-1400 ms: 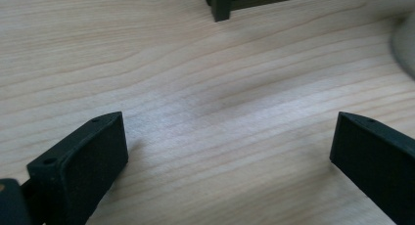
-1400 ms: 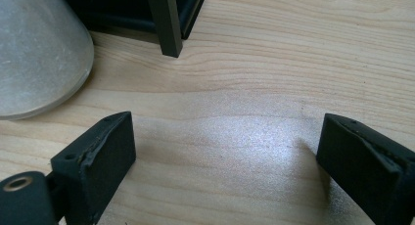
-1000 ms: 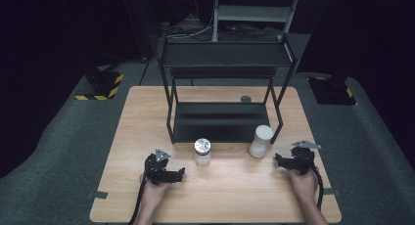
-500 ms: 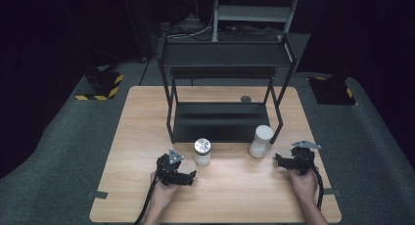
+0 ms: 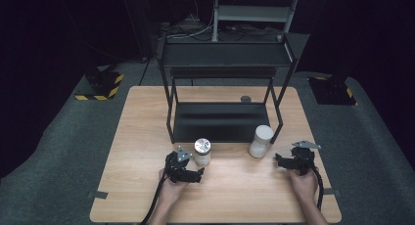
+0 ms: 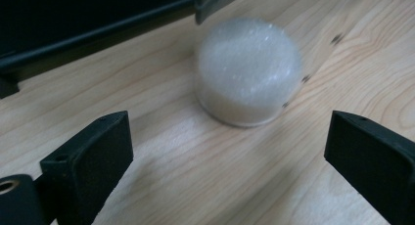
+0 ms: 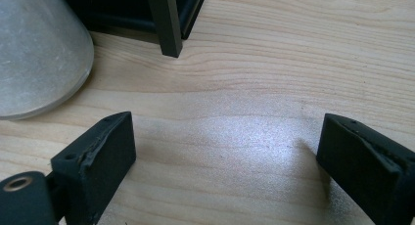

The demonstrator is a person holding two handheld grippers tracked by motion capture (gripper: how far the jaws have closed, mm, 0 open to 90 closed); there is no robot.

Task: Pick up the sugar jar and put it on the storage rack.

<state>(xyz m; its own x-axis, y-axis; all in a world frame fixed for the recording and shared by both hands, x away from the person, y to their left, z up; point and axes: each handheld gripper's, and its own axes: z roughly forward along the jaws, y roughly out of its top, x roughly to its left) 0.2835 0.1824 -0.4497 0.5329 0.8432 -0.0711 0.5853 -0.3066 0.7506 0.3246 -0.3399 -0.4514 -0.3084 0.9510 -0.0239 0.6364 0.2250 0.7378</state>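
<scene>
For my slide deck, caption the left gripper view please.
Left gripper, jaws open, faces a frosted white jar standing on the wooden table.

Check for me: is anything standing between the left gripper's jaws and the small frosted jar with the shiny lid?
Nothing visible is. In the left gripper view, bare wood lies between the left gripper and the frosted jar, which stands ahead of the open jaws and untouched. The black shelf rack stands behind the jar, and the white jar is off to the side.

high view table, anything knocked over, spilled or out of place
Nothing stands out. Both jars, the silver-lidded jar and the white jar, stand upright on the table before the black rack. No spill shows. A small dark round object sits behind the rack; too small to identify.
</scene>
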